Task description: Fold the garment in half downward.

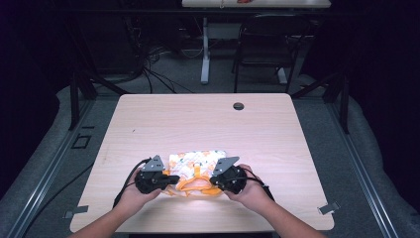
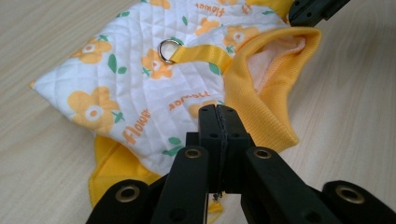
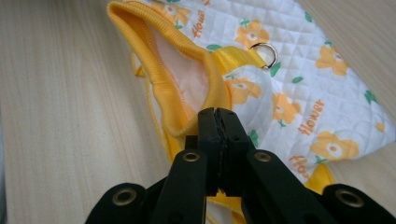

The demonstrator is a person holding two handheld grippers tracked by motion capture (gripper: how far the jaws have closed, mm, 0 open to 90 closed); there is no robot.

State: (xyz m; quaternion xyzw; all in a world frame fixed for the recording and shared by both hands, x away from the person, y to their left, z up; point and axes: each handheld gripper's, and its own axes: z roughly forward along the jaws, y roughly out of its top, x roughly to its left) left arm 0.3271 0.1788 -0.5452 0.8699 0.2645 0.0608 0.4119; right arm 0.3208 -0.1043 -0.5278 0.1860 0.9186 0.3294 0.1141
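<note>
Gripping from both sides, the two tools have a small quilted vest (image 1: pixel 198 171) between them on the near half of the bench (image 1: pixel 208 119). The left tool (image 1: pixel 168 180) comes in from the left, its jaws squeezed right together; in the left gripper view (image 2: pixel 218 123) they pinch the vest's edge, and a scrap of yellow shows under the closed jaws, though exactly how much cloth is caught is hard to judge from here. The right tool (image 1: pixel 212 179) mirrors it from the other side, jaws likewise clamped; in the right gripper view (image 3: pixel 218 126) they bite on the yellow ribbed collar (image 3: pixel 187 74) where it curls up.

Vest now: white quilting with orange flowers, green leaves and the word "flower" printed on it, yellow trim round the edges. It lies flat on the wood at its far end, while the near end, at the collar, is lifted and gapes open, showing a pale lining. A yellow strap (image 2: pixel 205 53) runs across the back to a metal ring (image 2: pixel 167 50), which lies on the quilting.

A hand sits behind each tool, forearms coming in from the near edge. Further back on the bench, a round dark hole (image 1: pixel 238 106), well away from the vest.
</note>
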